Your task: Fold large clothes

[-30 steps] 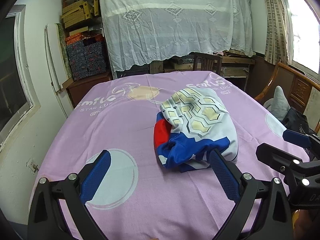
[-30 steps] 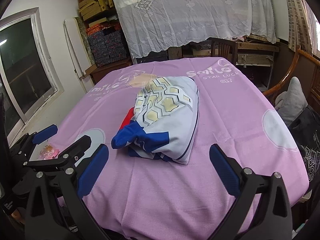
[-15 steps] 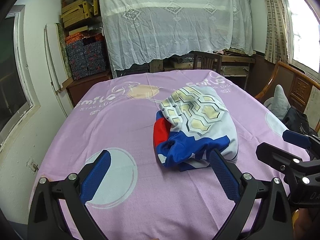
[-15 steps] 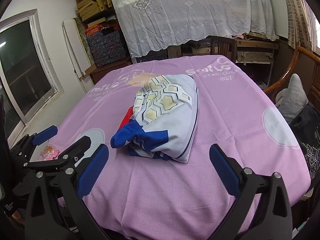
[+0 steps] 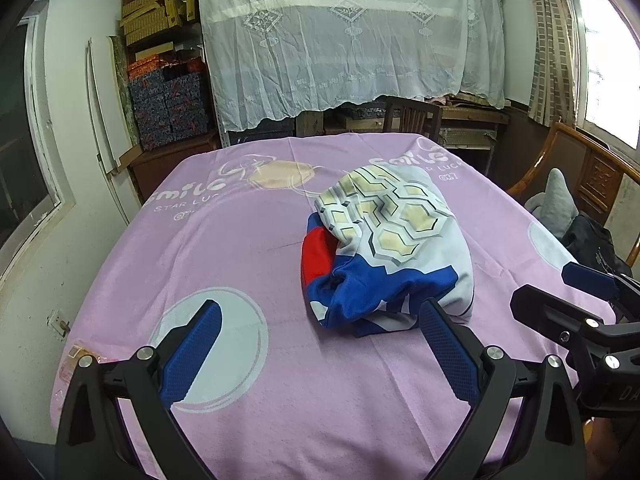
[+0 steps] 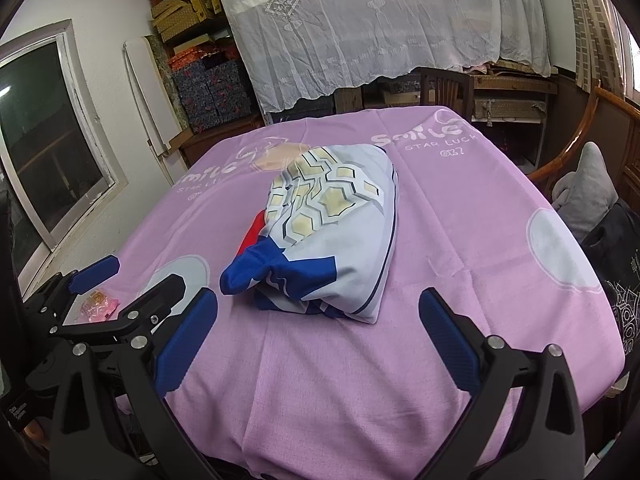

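Note:
A folded garment (image 5: pixel 390 252) (image 6: pixel 332 236), pale grey with a yellow hexagon print and blue and red parts, lies bundled in the middle of the pink tablecloth (image 5: pixel 224 248) (image 6: pixel 460 232). My left gripper (image 5: pixel 320 344) hovers over the near edge of the table, open, with nothing between its blue pads; the garment lies just beyond its right finger. My right gripper (image 6: pixel 316 340) is also open and empty, a short way in front of the garment. Each gripper shows at the side of the other's view.
A small pink wrapper (image 6: pixel 98 306) (image 5: pixel 78 354) lies at the table's near left corner. Wooden chairs (image 5: pixel 576 176) (image 6: pixel 444 88) stand to the right and behind the table. A white lace cloth (image 5: pixel 352 40) covers shelving at the back; stacked boxes (image 5: pixel 172 108) fill the left.
Both grippers have barely shifted; the view drifts slightly and the garment stays in place.

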A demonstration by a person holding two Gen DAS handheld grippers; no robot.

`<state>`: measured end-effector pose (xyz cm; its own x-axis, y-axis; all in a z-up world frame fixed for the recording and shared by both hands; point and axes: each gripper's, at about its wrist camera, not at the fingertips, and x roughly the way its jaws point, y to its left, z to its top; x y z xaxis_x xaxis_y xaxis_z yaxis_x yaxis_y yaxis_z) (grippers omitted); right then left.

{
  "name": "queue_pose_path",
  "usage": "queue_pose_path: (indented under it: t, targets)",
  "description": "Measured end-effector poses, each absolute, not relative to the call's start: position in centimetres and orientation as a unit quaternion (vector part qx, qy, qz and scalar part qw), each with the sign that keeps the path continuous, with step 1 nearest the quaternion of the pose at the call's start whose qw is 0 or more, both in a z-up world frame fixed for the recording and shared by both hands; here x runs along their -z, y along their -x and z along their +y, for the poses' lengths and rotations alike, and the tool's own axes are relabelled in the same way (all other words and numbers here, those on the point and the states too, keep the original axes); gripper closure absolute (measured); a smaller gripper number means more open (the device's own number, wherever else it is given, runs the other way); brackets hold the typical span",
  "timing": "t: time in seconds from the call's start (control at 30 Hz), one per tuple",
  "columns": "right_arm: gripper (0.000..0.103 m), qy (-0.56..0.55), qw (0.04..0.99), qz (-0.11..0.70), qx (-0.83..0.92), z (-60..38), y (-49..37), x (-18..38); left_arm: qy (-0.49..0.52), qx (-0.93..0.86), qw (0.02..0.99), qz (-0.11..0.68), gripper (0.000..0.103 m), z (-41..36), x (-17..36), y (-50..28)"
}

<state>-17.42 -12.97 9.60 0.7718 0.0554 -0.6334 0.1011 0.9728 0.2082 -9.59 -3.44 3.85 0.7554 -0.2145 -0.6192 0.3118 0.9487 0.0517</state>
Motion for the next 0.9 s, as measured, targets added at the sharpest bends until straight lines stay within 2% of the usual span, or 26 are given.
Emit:
queue_pose_path:
  t: [0.9]
  targets:
    - [0.005,-0.119,0.933,0.339,0.012,-12.92,17.20,-9.27,-0.075,0.141,0.931,0.329,0.004,-4.09,-3.63,9.63]
